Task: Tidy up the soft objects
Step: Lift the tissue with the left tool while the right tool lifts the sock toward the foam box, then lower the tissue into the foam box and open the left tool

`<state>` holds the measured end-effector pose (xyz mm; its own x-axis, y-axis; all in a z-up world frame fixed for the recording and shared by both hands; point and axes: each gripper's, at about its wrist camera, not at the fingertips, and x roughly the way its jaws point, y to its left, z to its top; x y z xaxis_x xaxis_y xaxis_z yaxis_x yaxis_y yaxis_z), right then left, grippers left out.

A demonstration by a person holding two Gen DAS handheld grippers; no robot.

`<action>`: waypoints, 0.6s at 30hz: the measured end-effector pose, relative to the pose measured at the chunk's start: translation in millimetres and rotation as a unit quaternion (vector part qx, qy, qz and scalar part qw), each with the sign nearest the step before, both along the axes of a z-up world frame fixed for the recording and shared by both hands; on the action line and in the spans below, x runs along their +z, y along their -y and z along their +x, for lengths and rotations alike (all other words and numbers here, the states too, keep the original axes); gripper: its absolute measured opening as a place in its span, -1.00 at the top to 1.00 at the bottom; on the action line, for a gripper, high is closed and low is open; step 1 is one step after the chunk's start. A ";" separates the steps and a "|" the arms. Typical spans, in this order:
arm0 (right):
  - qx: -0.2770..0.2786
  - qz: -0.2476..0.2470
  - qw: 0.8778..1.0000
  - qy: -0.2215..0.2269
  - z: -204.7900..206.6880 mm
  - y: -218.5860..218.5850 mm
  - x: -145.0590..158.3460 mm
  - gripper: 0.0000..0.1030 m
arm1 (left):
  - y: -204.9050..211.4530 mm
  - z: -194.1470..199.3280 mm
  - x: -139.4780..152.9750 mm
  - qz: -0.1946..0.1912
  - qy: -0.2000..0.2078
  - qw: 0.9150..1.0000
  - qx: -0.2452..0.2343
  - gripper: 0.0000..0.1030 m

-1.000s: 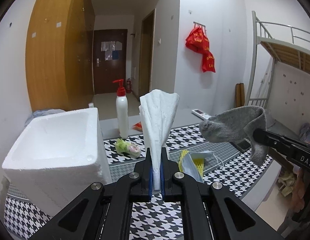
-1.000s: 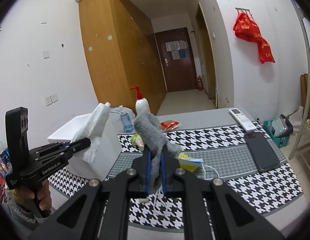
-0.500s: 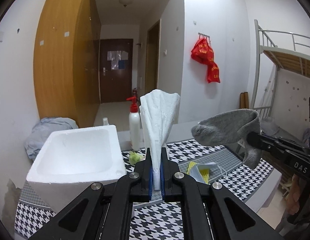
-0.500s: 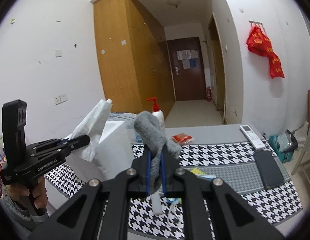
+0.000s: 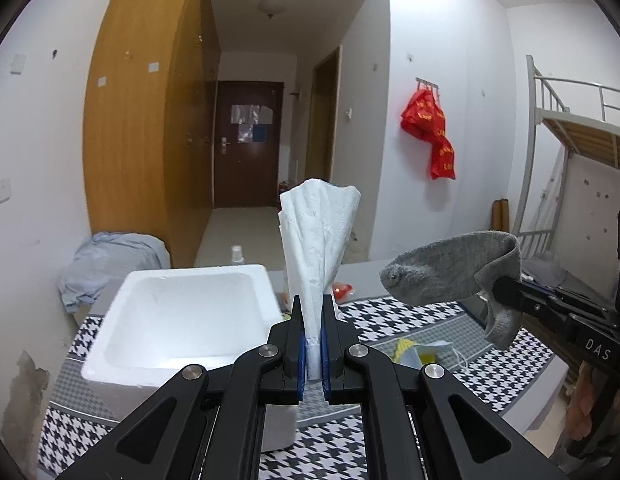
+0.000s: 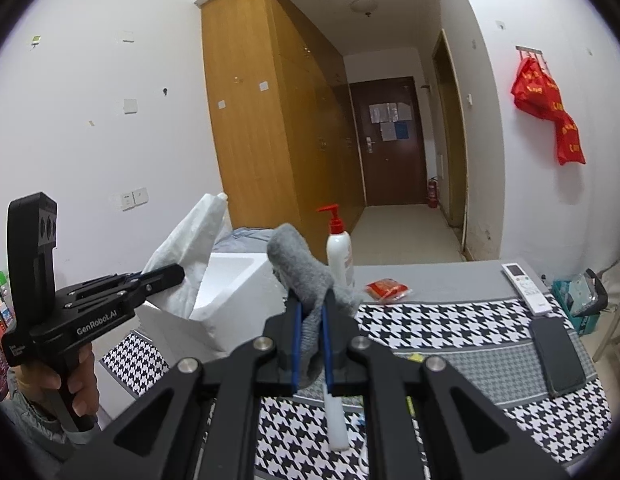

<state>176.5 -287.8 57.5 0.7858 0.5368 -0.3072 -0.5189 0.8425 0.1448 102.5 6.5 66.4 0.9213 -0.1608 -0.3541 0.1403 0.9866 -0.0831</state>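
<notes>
Two grippers, marked "GenRobot.AI" (image 6: 165, 280) and "DAS" (image 5: 506, 292), pinch a white tissue (image 5: 318, 240) and grey sock (image 6: 299, 268) between their fingers.

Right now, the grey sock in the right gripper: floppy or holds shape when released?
Likely floppy: the grey sock droops on both sides of the right gripper, which is shut on it. Probably light and non-slippery, since a small pinch holds it. It should crumple, not roll, in the foam box.

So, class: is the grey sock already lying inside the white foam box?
No, the grey sock is held above the table, clamped in the right claw.
</notes>
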 end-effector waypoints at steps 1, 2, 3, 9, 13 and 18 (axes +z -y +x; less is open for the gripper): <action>0.003 0.000 1.000 0.002 0.9 -2.2 1.0 0.78 | -2.6 -0.4 0.7 -0.001 0.001 1.000 0.004 0.88; 0.006 0.001 1.000 0.004 1.9 -4.4 2.2 0.78 | -4.2 0.4 2.0 0.000 0.000 1.000 0.006 0.88; 0.008 0.003 1.000 0.005 2.9 -6.1 2.6 0.78 | -5.7 0.9 3.1 0.001 -0.002 1.000 0.004 0.88; 0.025 0.010 1.000 0.007 7.1 -20.7 4.2 0.78 | -18.9 1.7 8.3 0.005 0.001 1.000 0.019 0.88; 0.035 0.008 0.999 0.012 10.2 -30.8 7.6 0.78 | -31.6 1.1 6.8 0.003 -0.001 0.999 0.038 0.88; 0.053 0.013 0.998 0.013 15.4 -40.5 9.5 0.78 | -39.5 0.8 3.9 0.006 -0.004 0.999 0.050 0.88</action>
<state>191.9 -247.3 67.0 0.7314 0.6257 -0.2711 -0.6096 0.7781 0.1513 103.3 45.9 70.3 0.9295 -0.0629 -0.3635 0.0394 0.9966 -0.0718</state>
